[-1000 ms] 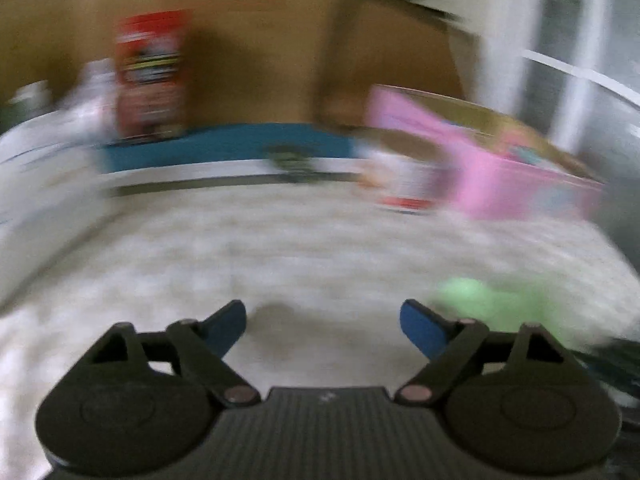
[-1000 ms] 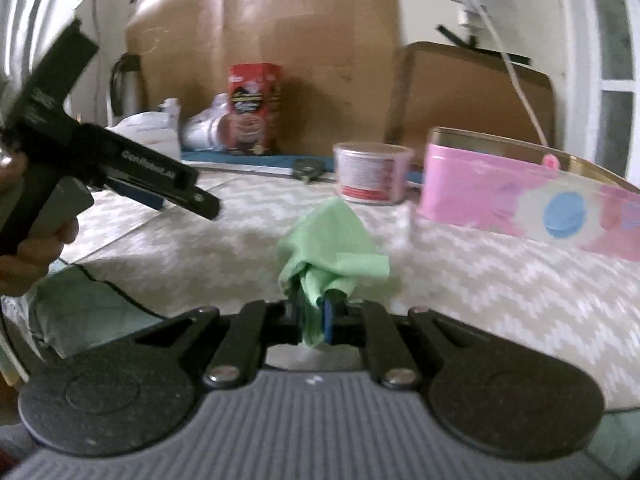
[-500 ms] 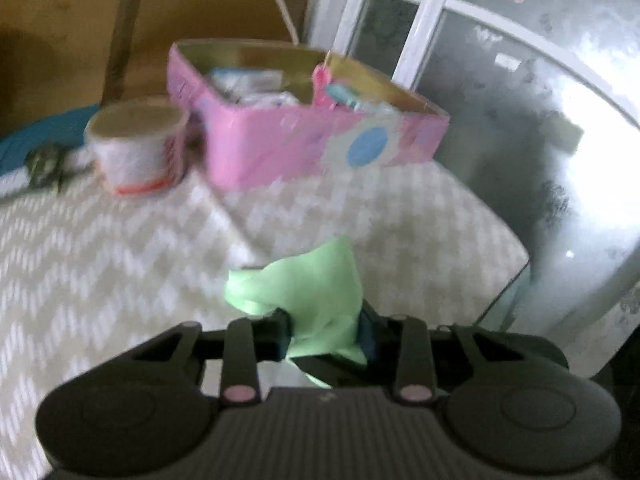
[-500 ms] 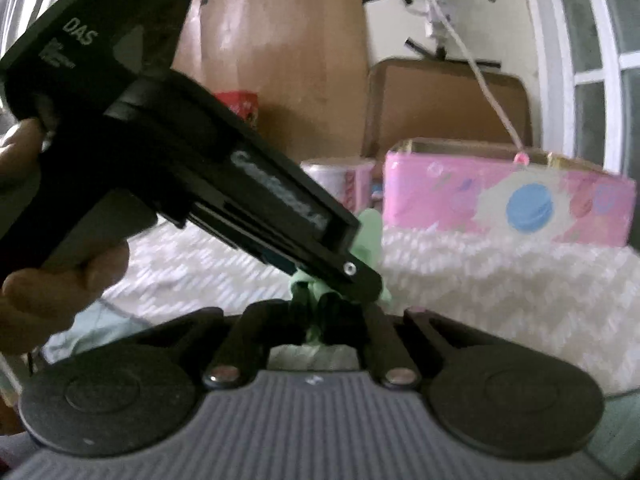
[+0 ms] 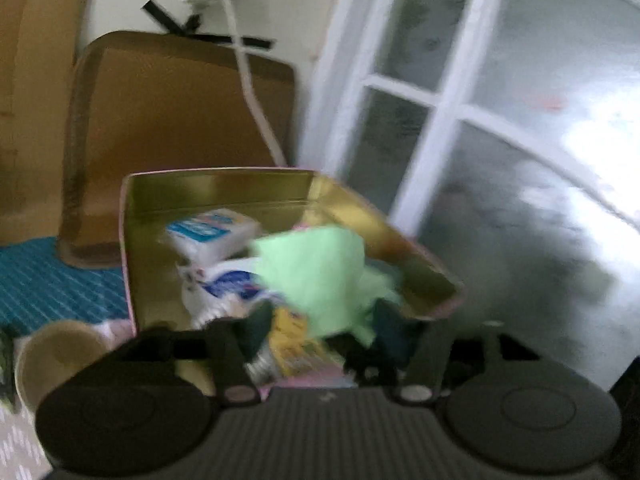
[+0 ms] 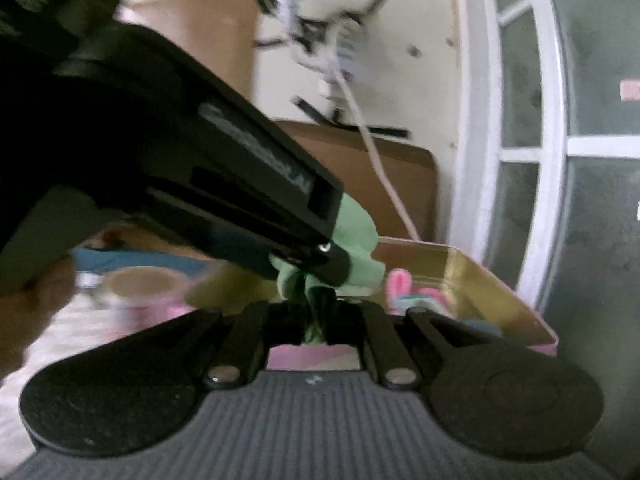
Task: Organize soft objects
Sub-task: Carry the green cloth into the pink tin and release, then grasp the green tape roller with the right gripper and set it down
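Both grippers are hanging the green cloth [image 5: 320,276] over the open pink tin [image 5: 224,188], apparently to drop it among the packets. The left gripper [image 5: 316,336] has just been opening around it; the right gripper [image 6: 316,320] has loosened but is still pinching a fold.

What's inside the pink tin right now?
In the pink tin: a white-and-blue box, a white-and-blue packet and a yellow packet. The green cloth hangs over them and hides the right side and floor.
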### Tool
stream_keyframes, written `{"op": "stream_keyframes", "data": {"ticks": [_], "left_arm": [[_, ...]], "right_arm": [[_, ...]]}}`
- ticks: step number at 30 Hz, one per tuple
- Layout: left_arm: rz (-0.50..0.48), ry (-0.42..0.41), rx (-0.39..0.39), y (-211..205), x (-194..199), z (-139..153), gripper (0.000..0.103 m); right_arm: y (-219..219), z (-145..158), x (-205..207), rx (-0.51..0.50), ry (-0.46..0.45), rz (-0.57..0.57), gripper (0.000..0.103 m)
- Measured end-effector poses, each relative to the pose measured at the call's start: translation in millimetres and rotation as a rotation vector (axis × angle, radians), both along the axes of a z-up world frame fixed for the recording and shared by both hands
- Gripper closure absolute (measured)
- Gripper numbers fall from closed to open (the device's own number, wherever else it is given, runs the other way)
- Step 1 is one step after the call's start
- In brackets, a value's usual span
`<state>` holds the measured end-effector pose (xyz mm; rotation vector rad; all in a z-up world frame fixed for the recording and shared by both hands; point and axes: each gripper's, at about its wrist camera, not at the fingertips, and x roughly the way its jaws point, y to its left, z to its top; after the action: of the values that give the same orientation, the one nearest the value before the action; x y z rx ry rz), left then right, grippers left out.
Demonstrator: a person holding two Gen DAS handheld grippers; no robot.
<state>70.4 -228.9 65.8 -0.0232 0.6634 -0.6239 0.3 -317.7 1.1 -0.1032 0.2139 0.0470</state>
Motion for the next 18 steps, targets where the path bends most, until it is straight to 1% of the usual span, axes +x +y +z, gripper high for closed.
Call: {"op": "stream_keyframes", "data": {"ticks": [1, 2, 3, 4, 6, 8, 10, 13, 15, 16, 18], "left_arm": [[0.032, 0.009, 0.03, -5.4, 8.1, -3.2, 0.029], [0.066, 0.02, 0.056, -9.2, 14.0, -9.0, 0.029], [0.078, 0.031, 0.062, -7.9, 16.9, -11.5, 0.028], [0.085, 0.032, 0.045, -4.0, 15.7, -14.0, 0.028], [0.077, 0.02, 0.02, 2.3, 7.9, -15.7, 0.026], [0.073, -0.025, 0.04, 6.5, -3.6, -15.2, 0.026], [0.06, -0.064, 0.057, 10.2, -18.4, -13.5, 0.026], [0.007, -0.132, 0.058, 22.2, -52.4, -8.2, 0.026], [-0.023, -0.17, 0.073, 36.0, -78.0, -8.0, 0.025], [-0.032, -0.179, 0.079, 41.2, -85.5, -8.4, 0.024], [-0.036, -0.185, 0.09, 63.6, -103.6, -13.5, 0.021]], "right_arm": [[-4.7, -3.6, 16.5, -0.007, 0.029, -0.049, 0.056], [-9.5, -7.2, 28.1, -0.006, 0.051, -0.089, 0.047], [-14.6, -10.6, 35.3, 0.005, 0.066, -0.122, 0.043], [-21.8, -12.2, 36.4, 0.044, 0.072, -0.132, 0.043], [-29.0, -16.3, 21.7, 0.086, 0.058, -0.136, 0.042], [-30.5, -18.4, 7.0, 0.109, 0.044, -0.132, 0.04], [-28.1, -18.3, -12.5, 0.132, 0.015, -0.123, 0.039], [-23.1, -18.0, -50.4, 0.181, -0.016, -0.098, 0.039], [-19.8, -20.9, -63.6, 0.226, 0.001, -0.071, 0.039], [-17.4, -24.4, -75.4, 0.255, 0.018, -0.052, 0.039], [-10.5, -28.5, -80.2, 0.299, 0.068, -0.002, 0.037]]}}
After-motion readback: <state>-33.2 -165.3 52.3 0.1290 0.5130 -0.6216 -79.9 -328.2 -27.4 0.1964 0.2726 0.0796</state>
